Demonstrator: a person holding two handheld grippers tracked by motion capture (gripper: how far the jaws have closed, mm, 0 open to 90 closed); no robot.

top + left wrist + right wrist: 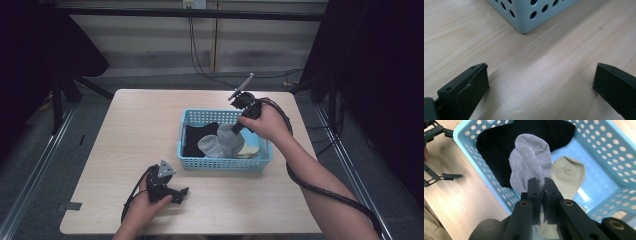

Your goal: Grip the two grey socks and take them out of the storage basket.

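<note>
1. Grey cotton hangs from my right gripper (239, 127) in the high view: a grey sock (221, 142) pinched at its top, drooping into the light blue perforated basket (192, 163) at mid-table. A black garment (197, 137) lies in the basket's left half and a cream sock (248, 150) against its right wall. My left gripper (176, 192) rests low on the wooden table (130, 130), near the basket's front left corner, holding nothing.

2. Pale wood grain runs between my left gripper's jaws in the left gripper view; they stand wide apart over bare table, with the basket's corner (525, 26) just ahead.

3. Black jaws are pressed together on a fold of the grey sock (530, 166) in the right gripper view, the black garment (499, 147) and cream sock (567, 173) below it. I judge the step to be lifting this sock out; next it must rise clear of the basket rim (474, 178) without snagging the clothes beneath, then travel to open table.
</note>
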